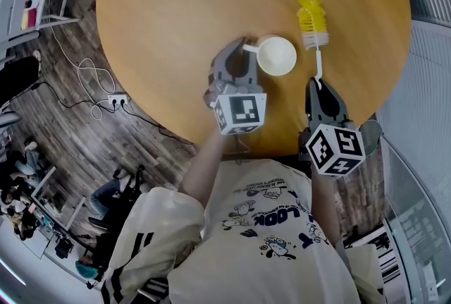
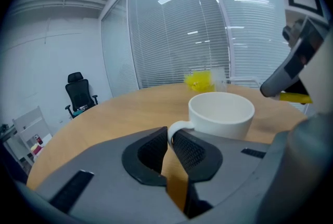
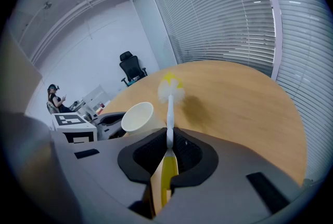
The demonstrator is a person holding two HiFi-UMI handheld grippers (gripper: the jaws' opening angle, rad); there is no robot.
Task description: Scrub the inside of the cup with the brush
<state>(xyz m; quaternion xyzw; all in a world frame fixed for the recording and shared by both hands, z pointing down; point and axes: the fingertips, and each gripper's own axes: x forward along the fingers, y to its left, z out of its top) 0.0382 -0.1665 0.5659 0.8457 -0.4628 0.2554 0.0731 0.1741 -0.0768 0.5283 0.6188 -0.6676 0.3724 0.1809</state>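
Note:
A white cup [image 1: 277, 56] stands on the round wooden table [image 1: 176, 6], its mouth facing up. My left gripper [image 1: 244, 50] is shut on the cup's handle [image 2: 176, 128], just left of the cup [image 2: 221, 114]. To the right, my right gripper [image 1: 318, 82] is shut on the white stem of a brush [image 1: 311, 24] with a yellow and white bristle head. In the right gripper view the brush [image 3: 170, 94] points away from the jaws, its yellow grip end between the pads. The brush head sits right of the cup [image 3: 137, 116], outside it.
The table's near edge runs just below both grippers. Glass walls with blinds [image 3: 229, 15] close off the far side. A black office chair [image 2: 79, 94] stands beyond the table. A power strip with cables [image 1: 116, 99] lies on the floor at the left.

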